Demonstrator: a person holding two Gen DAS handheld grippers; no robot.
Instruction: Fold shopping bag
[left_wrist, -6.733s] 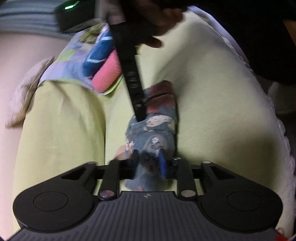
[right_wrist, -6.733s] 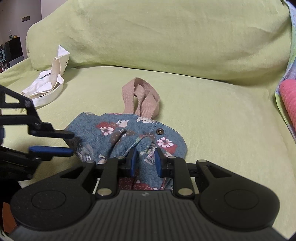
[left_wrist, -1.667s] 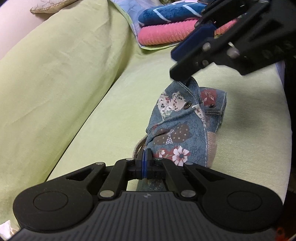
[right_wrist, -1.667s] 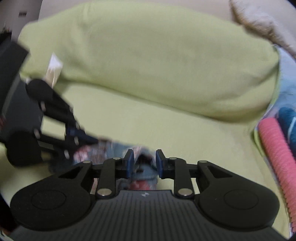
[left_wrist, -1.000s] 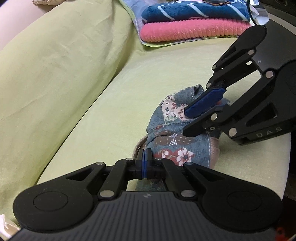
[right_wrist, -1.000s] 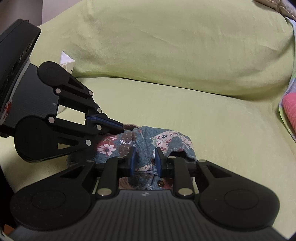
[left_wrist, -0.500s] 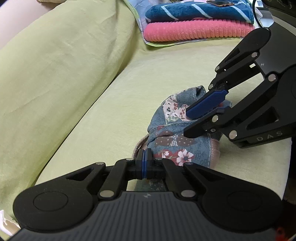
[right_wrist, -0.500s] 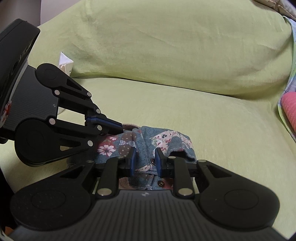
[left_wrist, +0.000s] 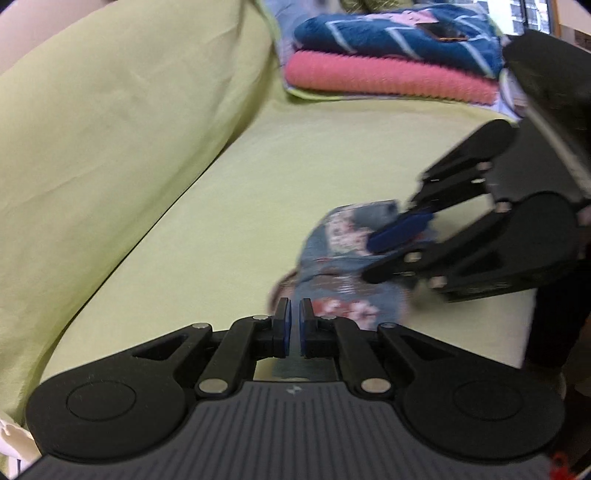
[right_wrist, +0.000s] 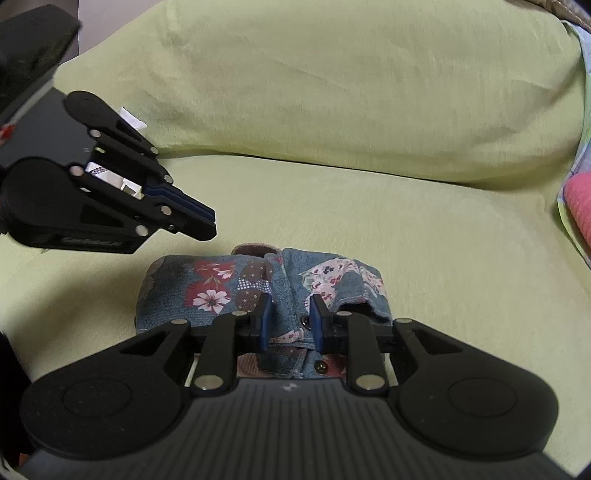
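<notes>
The shopping bag (right_wrist: 258, 291) lies on the sofa seat (right_wrist: 424, 236), near the front edge, already folded to a small thick packet of blue flower-print fabric. A bit of its pink handle (right_wrist: 255, 248) comes out at the far side, and snap buttons show on the near flap.

Handling, as I judge it: soft quilted cotton, light, not slippery and not fragile, but the layers are springy, so the packet may open again if nobody presses it. Best place to take it is prob. the near flap edge by the snaps, where several layers come together; a pinch on the top layer only would lift one sheet and undo the fold.

The right tongs (right_wrist: 289, 321) are parted, with the flap edge between the two pads, but they do not squeeze it. The left tongs (left_wrist: 294, 328) stand w/ only a narrow gap between the pads and hold nothing; in the right wrist view they hang above the seat, left of the bag and apart from it.

Farther right on the sofa is a pile of folded towels (left_wrist: 388, 55), pink under blue. A white cloth thing (right_wrist: 127, 118) shows behind the left tongs.
</notes>
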